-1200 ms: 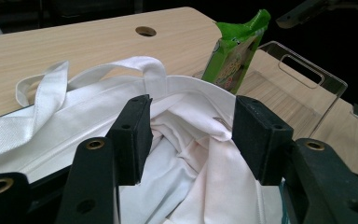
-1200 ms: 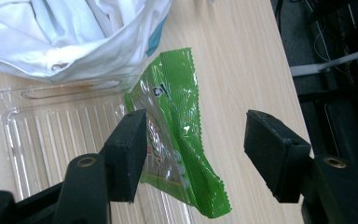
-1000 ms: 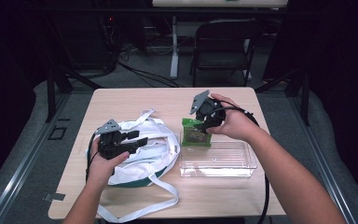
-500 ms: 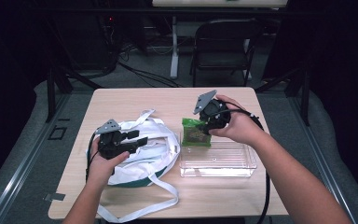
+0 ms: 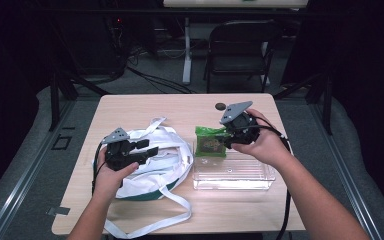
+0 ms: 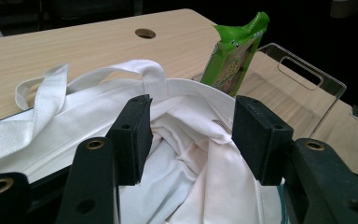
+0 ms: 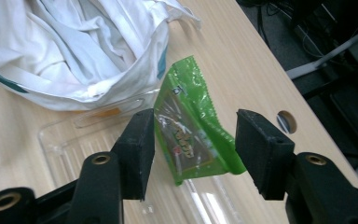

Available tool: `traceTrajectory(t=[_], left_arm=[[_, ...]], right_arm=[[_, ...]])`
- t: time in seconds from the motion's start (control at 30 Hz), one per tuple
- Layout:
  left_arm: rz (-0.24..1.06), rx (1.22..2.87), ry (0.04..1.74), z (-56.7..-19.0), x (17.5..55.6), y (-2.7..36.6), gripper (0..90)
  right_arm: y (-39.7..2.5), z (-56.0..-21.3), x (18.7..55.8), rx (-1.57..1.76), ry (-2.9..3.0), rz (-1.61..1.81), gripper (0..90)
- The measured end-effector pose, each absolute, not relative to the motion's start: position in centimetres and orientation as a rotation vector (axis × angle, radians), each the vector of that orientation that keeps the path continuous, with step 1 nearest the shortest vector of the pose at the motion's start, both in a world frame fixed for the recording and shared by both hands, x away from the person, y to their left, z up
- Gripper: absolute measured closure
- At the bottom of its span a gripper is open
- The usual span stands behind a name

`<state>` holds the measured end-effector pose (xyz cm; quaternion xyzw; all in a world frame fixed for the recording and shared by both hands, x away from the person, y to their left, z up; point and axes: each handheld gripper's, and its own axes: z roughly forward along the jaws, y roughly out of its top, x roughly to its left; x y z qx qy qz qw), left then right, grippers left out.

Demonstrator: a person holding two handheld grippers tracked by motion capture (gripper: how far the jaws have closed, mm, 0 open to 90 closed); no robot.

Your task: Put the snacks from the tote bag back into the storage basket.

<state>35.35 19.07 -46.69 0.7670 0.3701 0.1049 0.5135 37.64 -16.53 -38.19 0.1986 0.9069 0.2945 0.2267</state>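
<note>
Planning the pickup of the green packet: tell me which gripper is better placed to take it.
Right. The right gripper already has its open fingers on either side of the green packet leaning at the clear tray. The left gripper is open over the white bag, farther from it.

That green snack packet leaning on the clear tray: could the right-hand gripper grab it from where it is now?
Probably yes. The right gripper is open, its jaws either side of the green packet, with nothing between them; the white bag lies off to one side.
</note>
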Motion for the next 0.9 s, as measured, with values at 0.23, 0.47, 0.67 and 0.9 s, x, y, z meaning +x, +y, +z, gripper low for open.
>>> traceTrajectory(t=[0.23,0.47,0.67,0.9], left_arm=[[0.25,1.843,0.894,-46.6,35.3,19.2,47.4],[0.255,1.845,0.892,-46.6,35.3,19.2,47.4],[0.253,1.844,0.892,-46.7,35.3,19.1,47.4],[0.253,1.846,0.892,-46.7,35.3,19.1,47.4]], right_arm=[[-17.6,-39.1,35.8,0.607,2.454,0.894,54.4],[-19.1,-40.3,34.1,0.678,2.425,0.971,61.4],[-20.1,-41.8,33.2,0.744,2.399,1.007,63.4],[-20.7,-43.6,32.3,0.801,2.382,1.049,64.1]])
